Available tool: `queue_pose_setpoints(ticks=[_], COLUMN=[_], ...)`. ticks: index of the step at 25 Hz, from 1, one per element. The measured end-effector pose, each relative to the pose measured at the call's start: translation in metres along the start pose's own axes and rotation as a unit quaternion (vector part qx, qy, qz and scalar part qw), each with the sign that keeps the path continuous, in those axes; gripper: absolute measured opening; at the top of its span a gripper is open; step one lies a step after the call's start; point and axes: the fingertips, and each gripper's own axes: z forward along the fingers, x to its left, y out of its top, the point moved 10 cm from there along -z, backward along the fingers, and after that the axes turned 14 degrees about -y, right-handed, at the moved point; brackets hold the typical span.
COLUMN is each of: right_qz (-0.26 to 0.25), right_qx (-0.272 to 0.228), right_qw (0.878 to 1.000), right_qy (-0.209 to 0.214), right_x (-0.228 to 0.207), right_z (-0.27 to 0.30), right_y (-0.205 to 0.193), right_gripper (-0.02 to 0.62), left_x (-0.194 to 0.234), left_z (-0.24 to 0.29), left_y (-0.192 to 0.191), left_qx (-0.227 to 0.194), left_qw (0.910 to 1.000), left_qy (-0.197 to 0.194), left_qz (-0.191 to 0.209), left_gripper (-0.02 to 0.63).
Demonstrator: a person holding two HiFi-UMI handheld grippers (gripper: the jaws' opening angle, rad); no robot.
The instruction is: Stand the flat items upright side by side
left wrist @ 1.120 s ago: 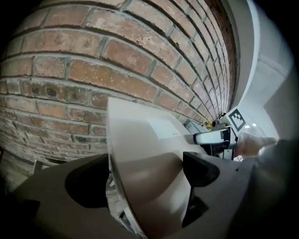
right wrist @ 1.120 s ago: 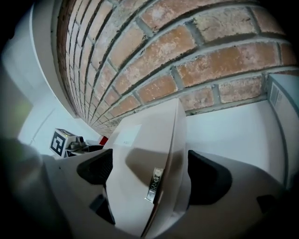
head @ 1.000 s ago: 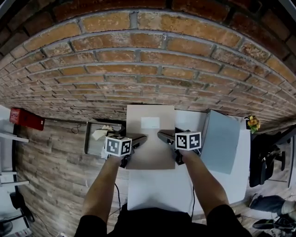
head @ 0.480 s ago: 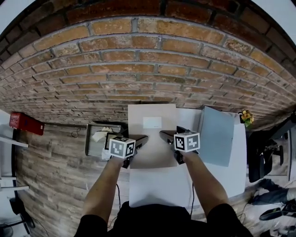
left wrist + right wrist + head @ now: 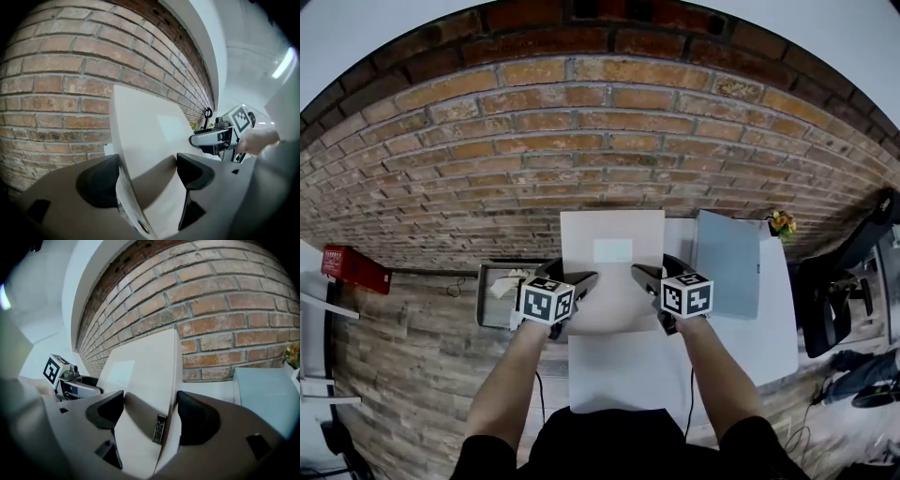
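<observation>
The left gripper point(image 5: 582, 281) has its fingers pinching the left edge of a white folder point(image 5: 612, 251). They have just been squeezing in. The folder is held up over the white table point(image 5: 619, 375), in front of the brick wall point(image 5: 581, 159). The right gripper point(image 5: 643, 276) pinches the folder's right edge, and its fingers have just been squeezing in too. Further right, a pale blue folder point(image 5: 727, 264) stands on the table.

Head camera is looking steeply down; gripper cameras are facing the brick wall point(image 5: 581, 122), close behind the beige binder point(image 5: 611, 225) (shared by all).
</observation>
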Motion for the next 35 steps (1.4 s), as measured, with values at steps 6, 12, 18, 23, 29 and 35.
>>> queue_pose_setpoints(ticks=[6, 12, 18, 23, 29, 35], right_qz=[-0.007, -0.012, -0.031, -0.041, -0.039, -0.060], right_qx=[-0.055, -0.078, -0.090, -0.107, -0.102, -0.096], right_qw=[0.998, 0.997, 0.995, 0.993, 0.994, 0.992], right_qy=[-0.011, -0.026, -0.014, -0.006, 0.027, 0.060], right_x=[0.008, 0.013, 0.004, -0.006, -0.021, -0.025], right_z=[-0.034, -0.062, -0.081, -0.093, -0.107, -0.113], right_y=[-0.004, -0.005, 0.006, 0.005, -0.015, -0.021], right_gripper=[0.347, 0.321, 0.305, 0.298, 0.279, 0.275], left_x=[-0.020, -0.035, -0.054, -0.069, -0.086, -0.090], left_z=[-0.017, -0.025, -0.029, -0.026, -0.024, -0.030], left_y=[0.001, 0.001, 0.015, 0.015, 0.001, -0.006], left_qx=[-0.024, -0.036, -0.062, -0.072, -0.065, -0.050], left_qw=[0.9989, 0.9977, 0.9957, 0.9934, 0.9914, 0.9913], left_qy=[-0.006, -0.008, 0.007, 0.016, 0.028, 0.037], left_qz=[0.039, 0.056, 0.069, 0.088, 0.110, 0.117], left_gripper=[0.373, 0.368, 0.357, 0.356, 0.353, 0.353])
